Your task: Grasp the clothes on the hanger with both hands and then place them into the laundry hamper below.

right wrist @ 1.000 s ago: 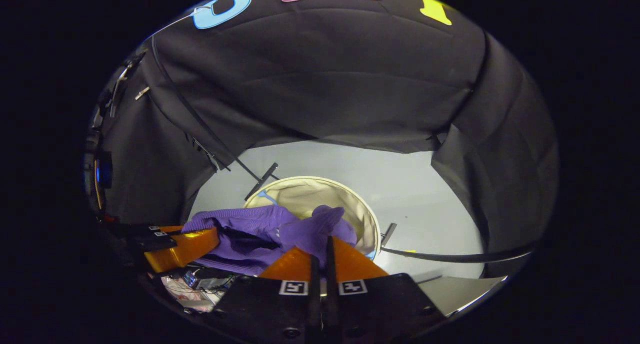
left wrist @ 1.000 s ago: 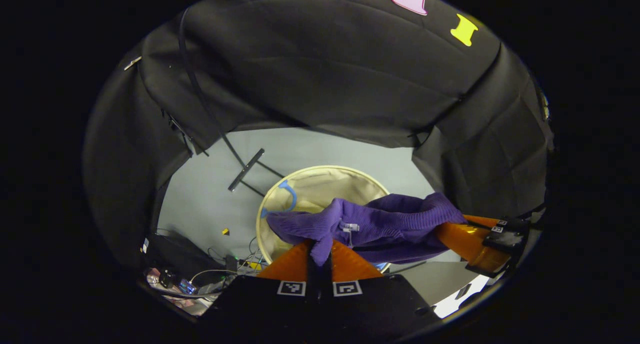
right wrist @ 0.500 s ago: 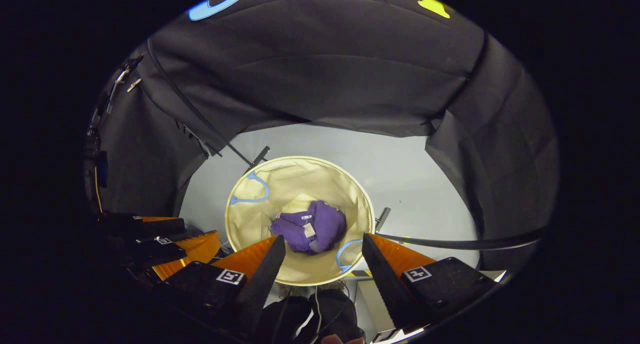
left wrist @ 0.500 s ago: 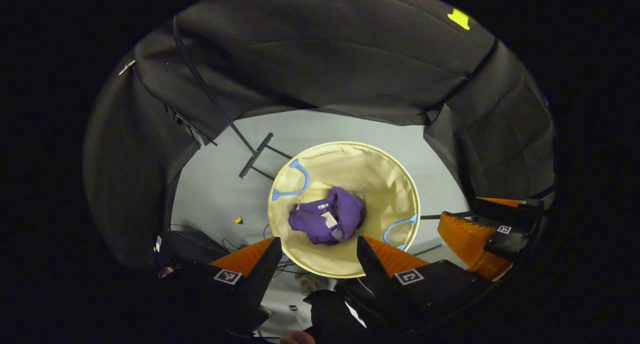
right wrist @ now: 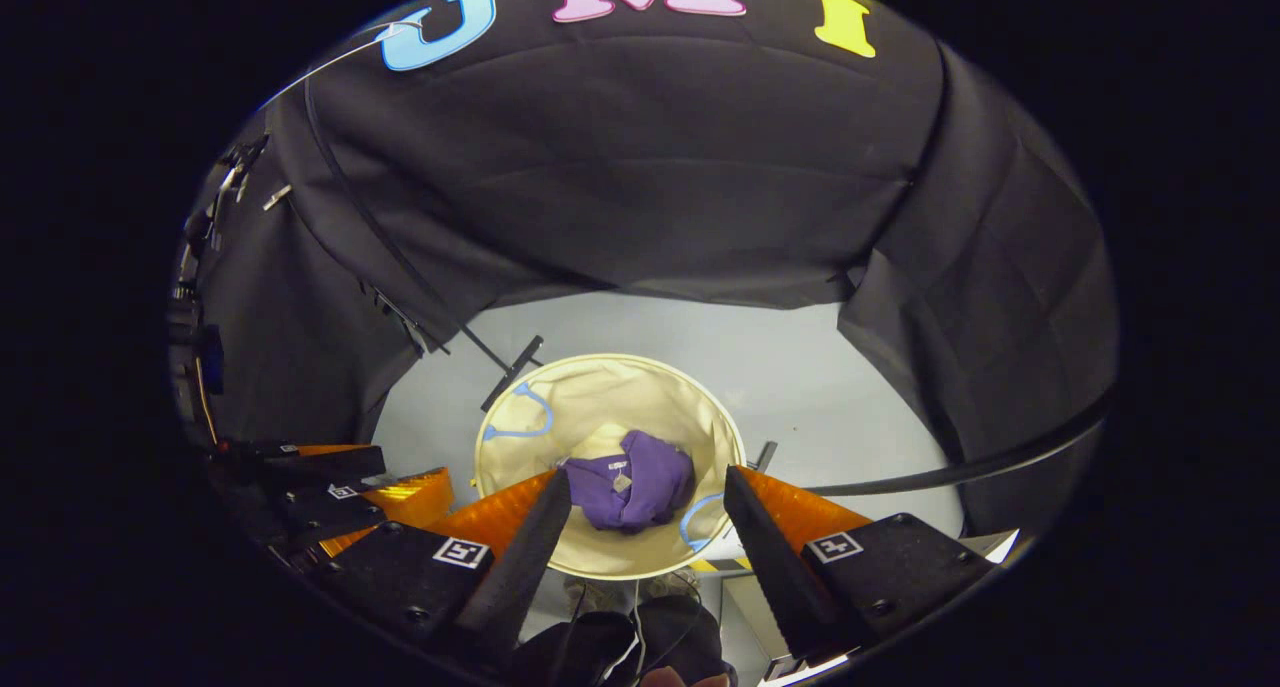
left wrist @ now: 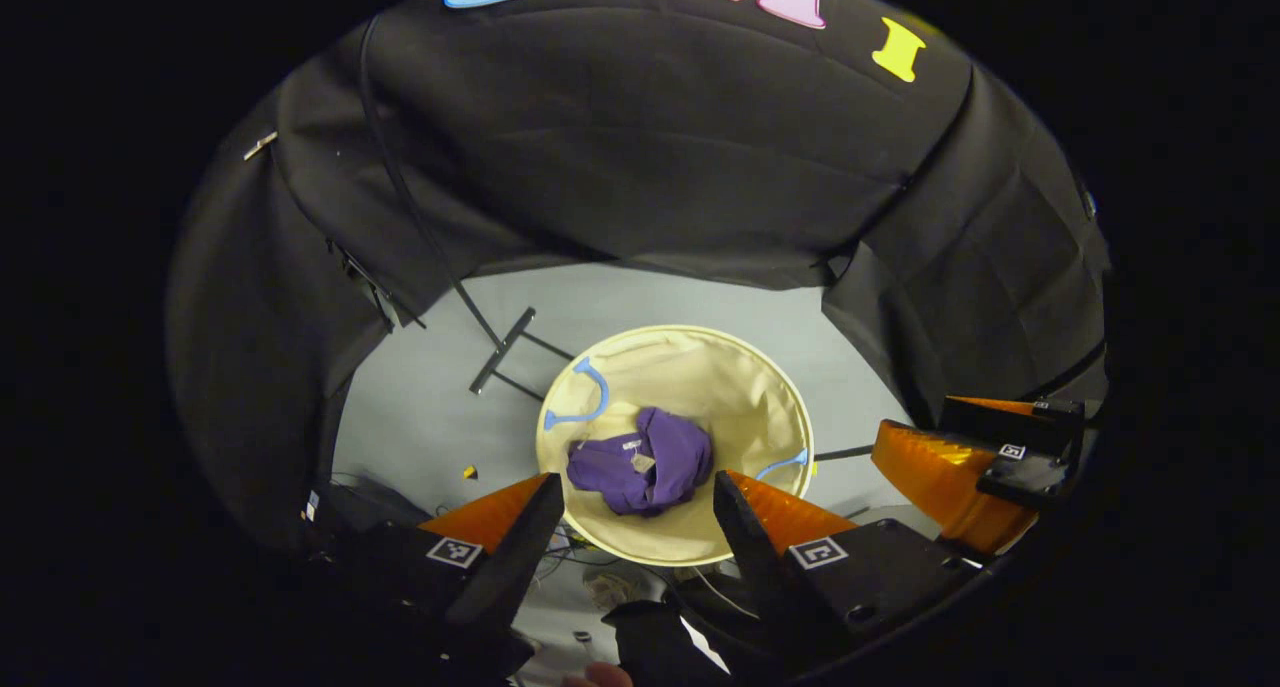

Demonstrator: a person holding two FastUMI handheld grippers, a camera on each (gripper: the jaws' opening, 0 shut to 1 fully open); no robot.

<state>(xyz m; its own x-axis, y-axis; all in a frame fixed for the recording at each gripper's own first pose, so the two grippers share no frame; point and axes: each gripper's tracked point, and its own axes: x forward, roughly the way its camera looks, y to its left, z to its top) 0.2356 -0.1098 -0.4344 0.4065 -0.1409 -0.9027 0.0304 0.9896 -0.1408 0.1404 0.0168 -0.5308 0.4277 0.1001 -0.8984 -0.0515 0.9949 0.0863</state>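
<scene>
One purple garment [left wrist: 641, 463] is lying in one cream laundry hamper [left wrist: 740, 367] — two blue handles [left wrist: 579, 397] are showing, and two grippers are hovering: left gripper [left wrist: 637, 497], right gripper [right wrist: 647, 492].

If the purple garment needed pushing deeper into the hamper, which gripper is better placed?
Neither has a clear edge, marginally the left. Both the left gripper and right gripper hang open above the hamper, and the purple garment lies between each one's fingers, looking slightly bigger from the left.
</scene>
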